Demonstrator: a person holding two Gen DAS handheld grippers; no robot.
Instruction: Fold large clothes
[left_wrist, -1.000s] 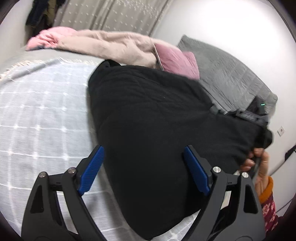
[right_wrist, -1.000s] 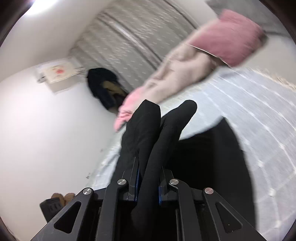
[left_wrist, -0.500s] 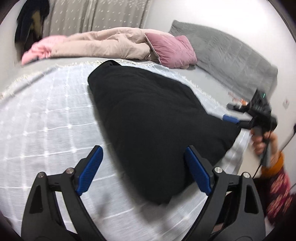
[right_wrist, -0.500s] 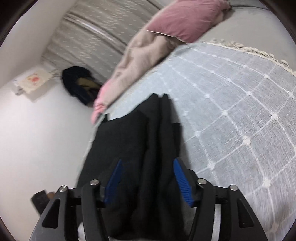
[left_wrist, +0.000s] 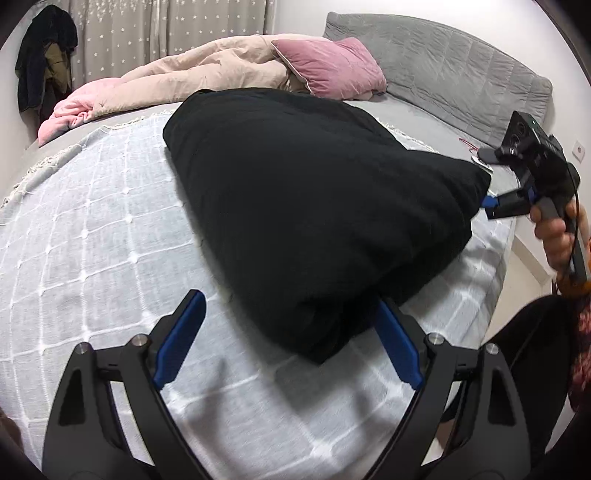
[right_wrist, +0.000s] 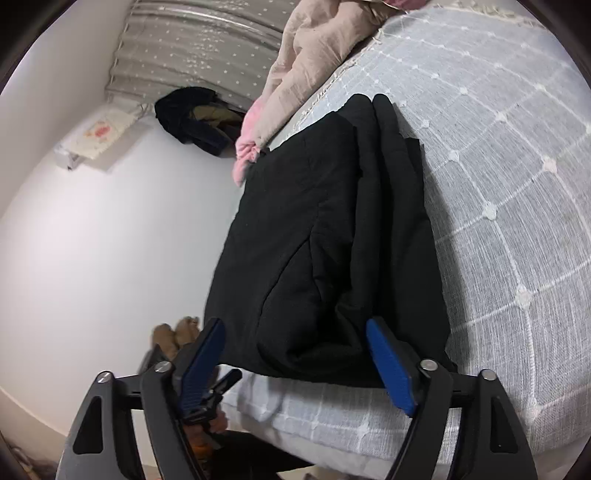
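A large black garment (left_wrist: 314, 206) lies folded over on the bed's grey checked blanket (left_wrist: 92, 236). My left gripper (left_wrist: 288, 332) stands open just before the garment's near corner, the pads not touching the cloth. In the right wrist view the same black garment (right_wrist: 332, 229) lies flat with its folded edge toward me. My right gripper (right_wrist: 295, 354) has its jaws opening, with the garment's edge between them but not pinched. In the left wrist view the right gripper (left_wrist: 491, 203) shows at the garment's far right corner, held by a hand (left_wrist: 554, 232).
A beige and pink duvet (left_wrist: 166, 85) and a pink pillow (left_wrist: 328, 66) lie at the back of the bed. A grey headboard (left_wrist: 461, 74) runs along the right. Dark clothes (left_wrist: 40, 62) hang by the curtain. The bed's edge (right_wrist: 332, 432) is close below me.
My right gripper let go of the black garment and its jaws spread wide. The cloth dropped flat onto the bed. My left gripper sank toward the garment's near corner.
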